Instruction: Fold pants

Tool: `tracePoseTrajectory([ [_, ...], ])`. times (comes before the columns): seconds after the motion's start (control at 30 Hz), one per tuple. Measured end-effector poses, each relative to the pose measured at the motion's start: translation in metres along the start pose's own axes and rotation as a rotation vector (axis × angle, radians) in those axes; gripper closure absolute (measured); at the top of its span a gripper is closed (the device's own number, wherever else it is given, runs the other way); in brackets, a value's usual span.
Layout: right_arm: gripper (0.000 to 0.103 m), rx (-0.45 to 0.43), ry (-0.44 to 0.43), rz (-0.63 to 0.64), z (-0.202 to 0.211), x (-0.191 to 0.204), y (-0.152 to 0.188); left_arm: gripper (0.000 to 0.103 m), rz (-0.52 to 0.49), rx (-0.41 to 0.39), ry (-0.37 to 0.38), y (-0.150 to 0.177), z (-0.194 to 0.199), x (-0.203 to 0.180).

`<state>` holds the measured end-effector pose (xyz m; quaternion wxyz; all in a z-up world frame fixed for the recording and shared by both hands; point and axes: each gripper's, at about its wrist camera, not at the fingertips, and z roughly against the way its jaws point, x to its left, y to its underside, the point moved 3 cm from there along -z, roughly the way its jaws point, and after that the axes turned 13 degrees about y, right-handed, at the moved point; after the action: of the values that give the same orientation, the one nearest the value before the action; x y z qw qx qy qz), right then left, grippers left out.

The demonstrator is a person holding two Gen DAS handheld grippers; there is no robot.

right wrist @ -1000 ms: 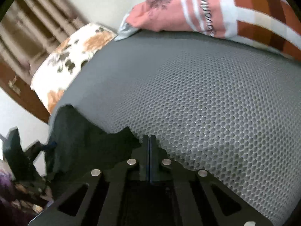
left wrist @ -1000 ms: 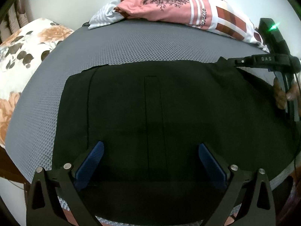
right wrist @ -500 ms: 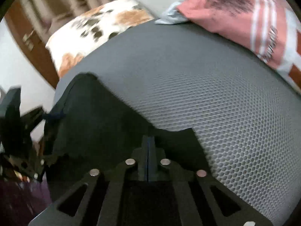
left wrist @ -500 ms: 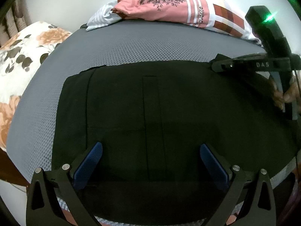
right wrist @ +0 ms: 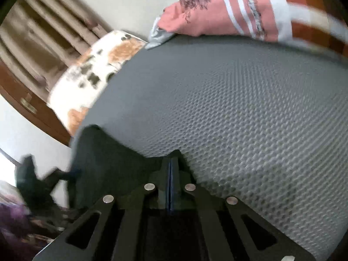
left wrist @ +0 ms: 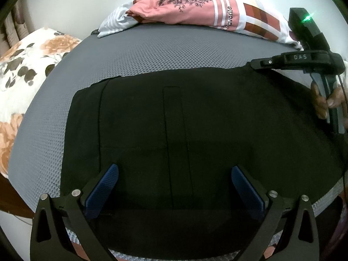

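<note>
The right tool (right wrist: 171,174), pressed together on the black pants' (left wrist: 195,130) far edge, has dragged that cloth sideways — a fold beginning; the left tool (left wrist: 174,187) hovers spread.

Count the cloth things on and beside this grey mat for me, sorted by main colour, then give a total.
Black: 1, the pants
Pink: 1, the printed shirt at the far edge
White with stripes: 1, the striped cloth under that shirt
White with flowers: 1, the floral pillow beside the mat
Total: 4
</note>
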<state>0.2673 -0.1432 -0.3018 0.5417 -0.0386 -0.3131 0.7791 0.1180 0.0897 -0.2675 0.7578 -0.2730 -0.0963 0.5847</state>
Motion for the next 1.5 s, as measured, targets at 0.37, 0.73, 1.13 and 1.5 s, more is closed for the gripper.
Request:
tracePoseTrajectory([
  [0.37, 0.049, -0.240, -0.143, -0.526, 0.140, -0.106, 0.060, 0.000, -0.007, -0.006, -0.009, 0.001, 0.001, 0.001],
  [0.73, 0.042, -0.352, 0.309, -1.029, 0.354, -0.238, 0.365, 0.000, -0.038, -0.013, 0.002, 0.002, 0.003, 0.002],
  [1.13, 0.042, -0.570, 0.143, -1.260, 0.385, -0.255, 0.436, 0.001, -0.095, -0.072, 0.069, -0.009, 0.035, -0.026],
  [1.5, 0.055, -0.522, 0.114, -1.269, 0.358, -0.237, 0.406, 0.001, -0.272, -0.036, 0.271, 0.006, 0.031, -0.121],
])
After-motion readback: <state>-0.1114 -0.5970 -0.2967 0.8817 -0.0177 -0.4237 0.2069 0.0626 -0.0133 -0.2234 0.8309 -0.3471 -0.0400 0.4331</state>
